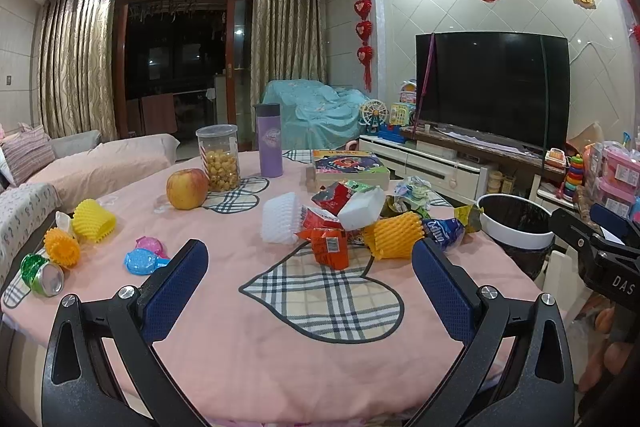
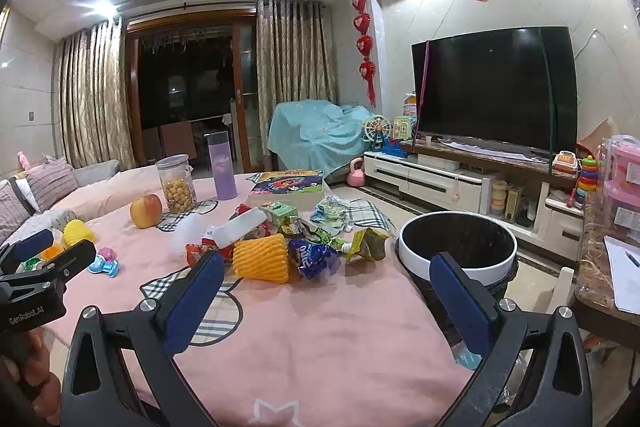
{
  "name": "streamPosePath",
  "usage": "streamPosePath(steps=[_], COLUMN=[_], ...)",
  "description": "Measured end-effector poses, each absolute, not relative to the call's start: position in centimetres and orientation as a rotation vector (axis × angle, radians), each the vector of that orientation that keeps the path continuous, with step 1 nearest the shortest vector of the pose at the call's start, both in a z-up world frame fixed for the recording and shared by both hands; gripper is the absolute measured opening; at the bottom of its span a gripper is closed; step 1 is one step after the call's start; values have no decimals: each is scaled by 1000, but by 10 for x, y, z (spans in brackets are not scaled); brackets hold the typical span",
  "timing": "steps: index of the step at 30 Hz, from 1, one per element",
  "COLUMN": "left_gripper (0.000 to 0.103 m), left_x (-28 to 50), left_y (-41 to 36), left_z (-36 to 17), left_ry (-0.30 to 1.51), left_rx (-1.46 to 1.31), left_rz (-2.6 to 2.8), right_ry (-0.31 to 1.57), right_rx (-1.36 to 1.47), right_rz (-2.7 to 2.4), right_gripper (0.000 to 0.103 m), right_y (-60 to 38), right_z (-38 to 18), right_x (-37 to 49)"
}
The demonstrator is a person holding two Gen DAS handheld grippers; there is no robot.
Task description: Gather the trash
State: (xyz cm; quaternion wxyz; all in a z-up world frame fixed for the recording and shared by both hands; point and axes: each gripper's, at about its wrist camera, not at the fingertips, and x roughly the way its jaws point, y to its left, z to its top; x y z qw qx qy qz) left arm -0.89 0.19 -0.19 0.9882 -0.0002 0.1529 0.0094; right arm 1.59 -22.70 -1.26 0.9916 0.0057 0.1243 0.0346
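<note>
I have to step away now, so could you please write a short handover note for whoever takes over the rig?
Left gripper: open, empty, above the pink tablecloth.
Right gripper: open, empty, between the trash pile and the bin.
Trash: crumpled wrappers, including a blue Oreo wrapper, and a yellow foam fruit net mid-table; a green can and more foam nets at the left edge.
Trash bin: beside the table's right edge; contents cannot be seen.
Done: nothing visibly collected.
Left: everything. The apple, snack jar and purple bottle probably stay.
</note>
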Motion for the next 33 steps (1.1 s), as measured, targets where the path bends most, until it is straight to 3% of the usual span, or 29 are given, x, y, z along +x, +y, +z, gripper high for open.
streamPosePath(steps=[33], left_gripper=[103], left_x=[-8], left_y=[3], left_z=[-5], left_ry=[313], left_rx=[-8], left_rz=[8], right_ry=[268], right_rx=[32], right_rz=[82], right_gripper=[103], right_y=[-229], right_z=[-11], right_x=[14])
